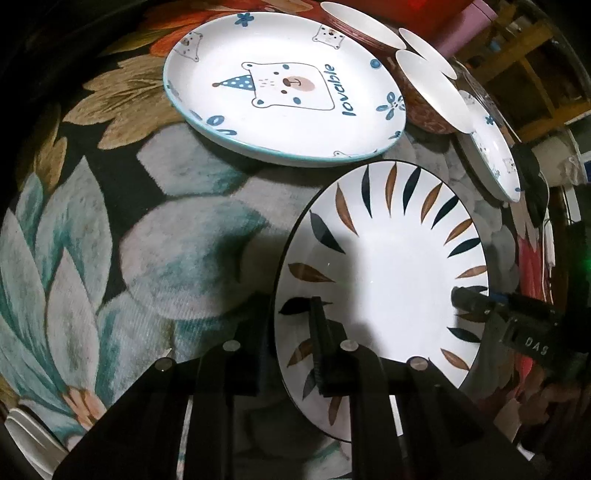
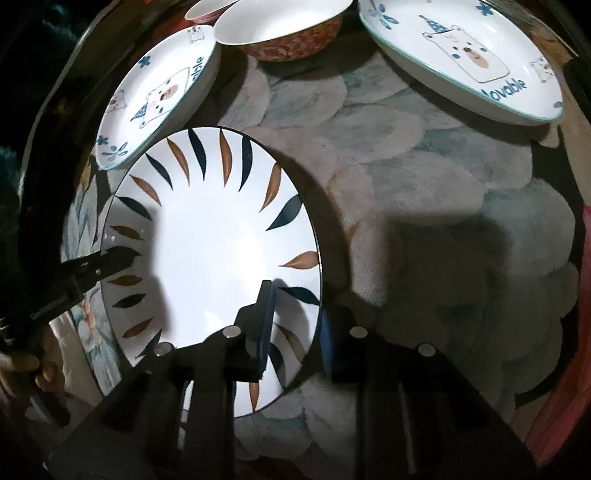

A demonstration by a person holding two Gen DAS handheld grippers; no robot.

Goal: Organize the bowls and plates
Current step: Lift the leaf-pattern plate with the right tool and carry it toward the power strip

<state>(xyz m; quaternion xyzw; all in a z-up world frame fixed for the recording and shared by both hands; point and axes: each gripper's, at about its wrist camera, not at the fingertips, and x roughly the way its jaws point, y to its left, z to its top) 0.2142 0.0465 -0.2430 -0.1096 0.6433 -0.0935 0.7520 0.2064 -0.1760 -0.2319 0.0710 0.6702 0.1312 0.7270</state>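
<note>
Clamping leaf-pattern plate (image 1: 388, 258) at opposite rims: left gripper (image 1: 291, 343) narrow on near-left edge, right gripper (image 2: 295, 325) narrow on its edge

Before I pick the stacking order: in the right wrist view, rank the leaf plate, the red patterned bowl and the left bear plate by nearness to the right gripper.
1. Leaf plate: its rim sits between the jaws of the right gripper.
2. Left bear plate: just beyond the leaf plate, upper left.
3. Red patterned bowl: farthest, top centre.
</note>
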